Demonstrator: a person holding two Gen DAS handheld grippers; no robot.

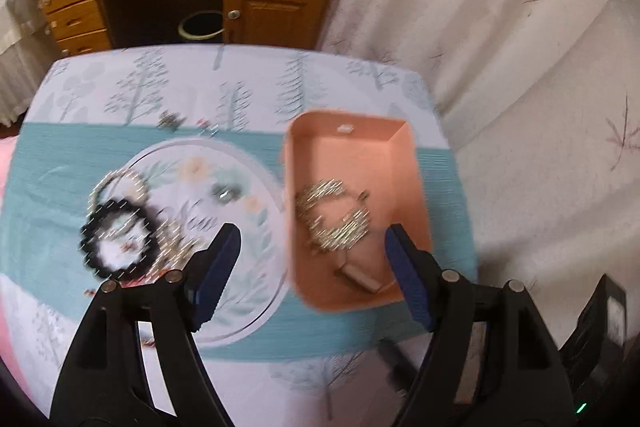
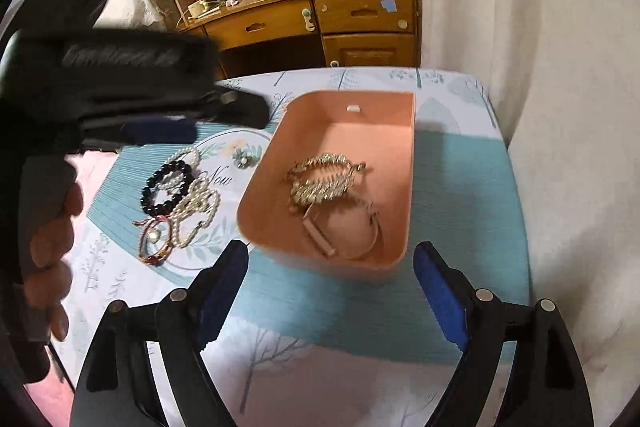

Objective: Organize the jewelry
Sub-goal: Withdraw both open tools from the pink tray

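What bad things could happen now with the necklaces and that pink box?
The pearls, black beads and red cord lie tangled, touching each other, so grabbing one may drag the rest. The box is light-looking with both grippers empty above it; the left gripper has open jaws over its wall and could knock it. The gold chain inside might spill.

Wooden desk (image 2: 320, 23) behind table; pale floral curtain (image 2: 520, 27) at right.
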